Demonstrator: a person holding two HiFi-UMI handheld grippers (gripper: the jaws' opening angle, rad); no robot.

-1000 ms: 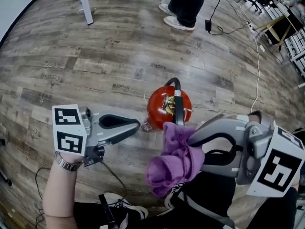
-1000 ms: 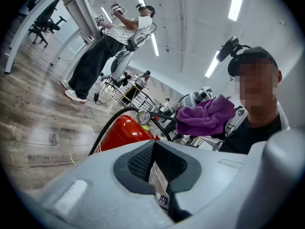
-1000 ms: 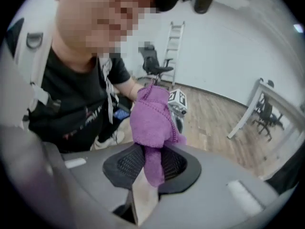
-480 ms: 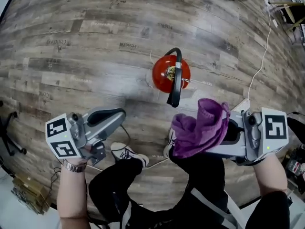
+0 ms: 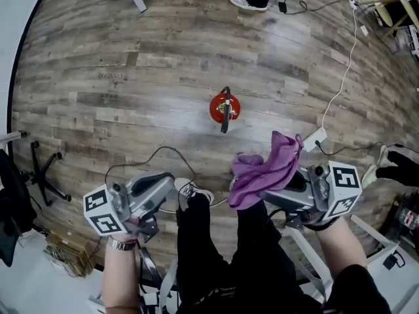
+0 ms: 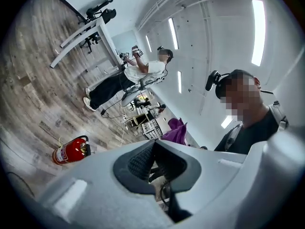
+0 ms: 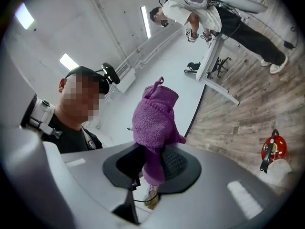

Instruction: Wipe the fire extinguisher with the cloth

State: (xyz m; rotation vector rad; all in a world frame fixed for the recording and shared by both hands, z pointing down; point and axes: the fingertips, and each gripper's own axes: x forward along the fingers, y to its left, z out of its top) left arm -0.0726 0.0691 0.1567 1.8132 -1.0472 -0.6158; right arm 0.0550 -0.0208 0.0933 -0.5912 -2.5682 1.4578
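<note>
Bright ceiling strip lights, sharp focus, strong fisheye bending at edges

Extinguisher (image 5: 224,107) upright on floor (image 5: 131,64), ahead of both grippers, well apart from them. Left gripper (image 5: 171,181) low left, nothing between jaws. Right gripper (image 7: 152,164) low right, cloth (image 5: 265,169) pinched in jaws, draped over its tip. Wearer's shoe (image 5: 193,191) between grippers. Cable loop (image 5: 147,157) on floor between extinguisher and left gripper. Power strip (image 5: 315,138) right of extinguisher, above right gripper. Chair base (image 5: 42,170) far left. Second person's shoes (image 5: 247,2) far behind extinguisher.
</note>
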